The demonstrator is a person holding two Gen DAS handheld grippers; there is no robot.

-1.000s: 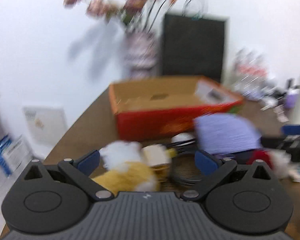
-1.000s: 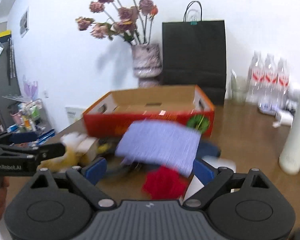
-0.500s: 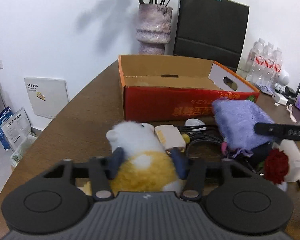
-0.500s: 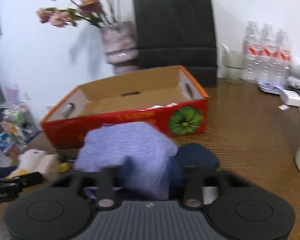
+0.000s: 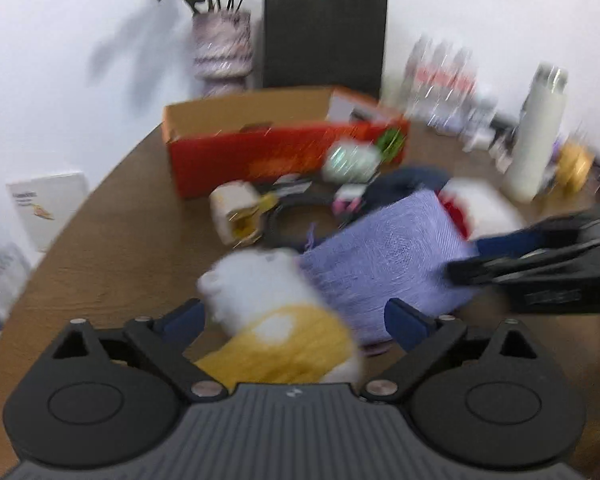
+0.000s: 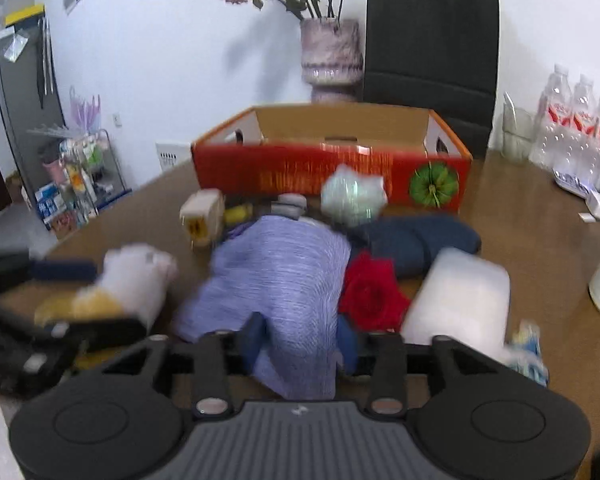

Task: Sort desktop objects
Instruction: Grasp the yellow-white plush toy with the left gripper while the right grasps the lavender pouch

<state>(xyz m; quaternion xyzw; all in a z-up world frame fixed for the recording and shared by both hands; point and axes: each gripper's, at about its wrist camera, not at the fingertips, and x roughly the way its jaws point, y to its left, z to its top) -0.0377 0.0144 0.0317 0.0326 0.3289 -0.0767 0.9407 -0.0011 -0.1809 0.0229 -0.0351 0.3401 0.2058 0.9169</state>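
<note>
My left gripper [image 5: 294, 316] is open, with a white and yellow plush toy [image 5: 276, 312] lying loose between its spread jaws. My right gripper [image 6: 300, 340] is shut on a purple knitted cloth [image 6: 284, 276], which also shows in the left wrist view [image 5: 384, 256]. The plush toy also shows in the right wrist view [image 6: 128, 284], at the left by the left gripper. An open orange cardboard box [image 6: 332, 160] stands behind the pile; it also shows in the left wrist view [image 5: 276, 144].
On the brown table [image 6: 520, 232] lie a red flower [image 6: 372, 292], a white packet [image 6: 460, 300], a dark blue pouch [image 6: 416, 240], a beige adapter [image 6: 202, 218] and a pale green ball [image 6: 352, 196]. A vase [image 6: 332, 56], black bag [image 6: 432, 40] and water bottles [image 6: 576, 120] stand behind.
My left gripper has opened and let go of the plush toy. My right gripper stays shut on the purple cloth and has drawn it toward the table's front.
</note>
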